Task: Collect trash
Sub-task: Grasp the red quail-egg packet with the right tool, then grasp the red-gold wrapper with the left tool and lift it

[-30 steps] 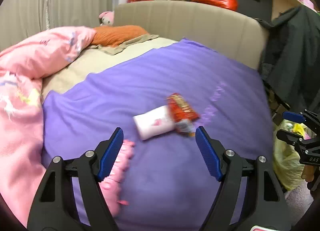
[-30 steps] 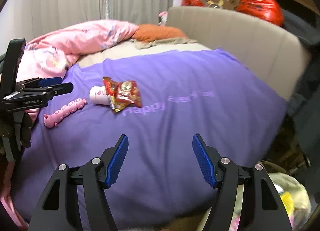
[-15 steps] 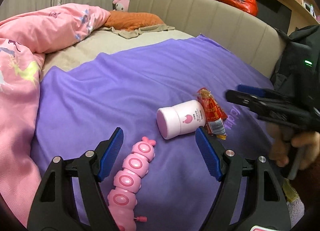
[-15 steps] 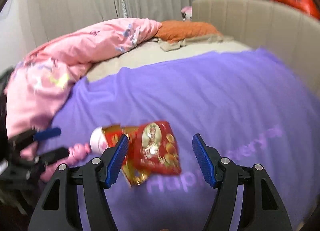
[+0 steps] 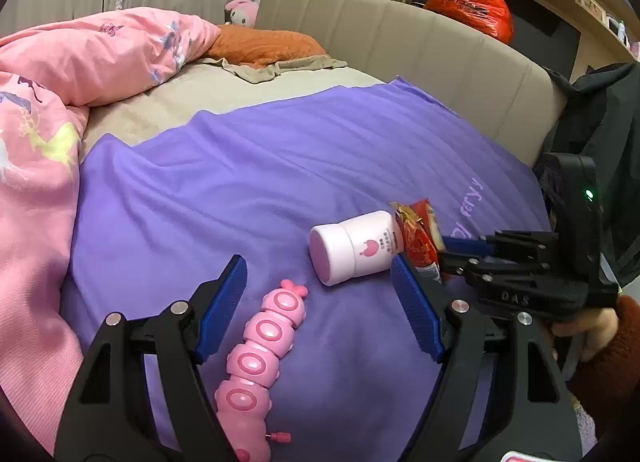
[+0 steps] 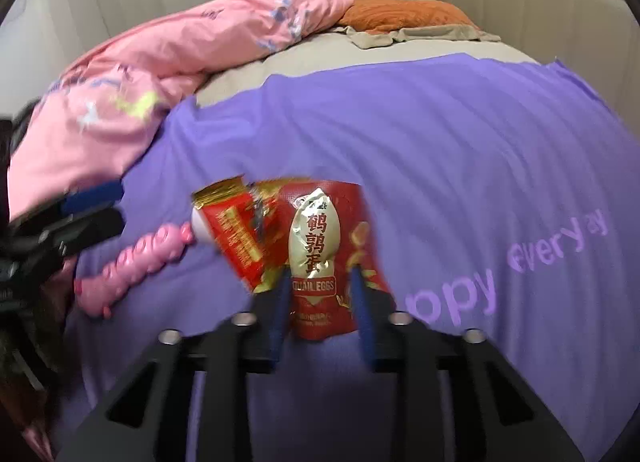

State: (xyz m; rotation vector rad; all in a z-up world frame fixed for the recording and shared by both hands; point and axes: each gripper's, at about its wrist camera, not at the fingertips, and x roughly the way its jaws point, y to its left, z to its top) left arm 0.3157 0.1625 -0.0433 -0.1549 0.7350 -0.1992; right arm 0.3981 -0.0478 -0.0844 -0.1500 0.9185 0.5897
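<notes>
A red snack wrapper (image 6: 316,238) with gold print lies on the purple blanket (image 6: 440,142). My right gripper (image 6: 320,282) has its jaws closing, and its blue pads press the wrapper's lower end from both sides. The left wrist view shows that gripper (image 5: 448,252) at the wrapper (image 5: 418,234), held by a hand in a rust sleeve. A white and pink jar (image 5: 352,246) lies on its side against the wrapper. My left gripper (image 5: 316,266) hovers open just before the jar, nothing between its pads. A pink caterpillar toy (image 5: 260,342) lies between its fingers.
A pink duvet (image 5: 80,62) is heaped on the left of the bed, with an orange pillow (image 5: 264,42) behind it. A beige headboard (image 5: 420,46) runs along the far side, red bags (image 5: 472,6) on the shelf above. A dark coat (image 5: 600,114) hangs at the right.
My right gripper came down and forward onto the red wrapper and its jaws narrowed from wide apart to around it. The left gripper swung so the jar and toy now sit close.
</notes>
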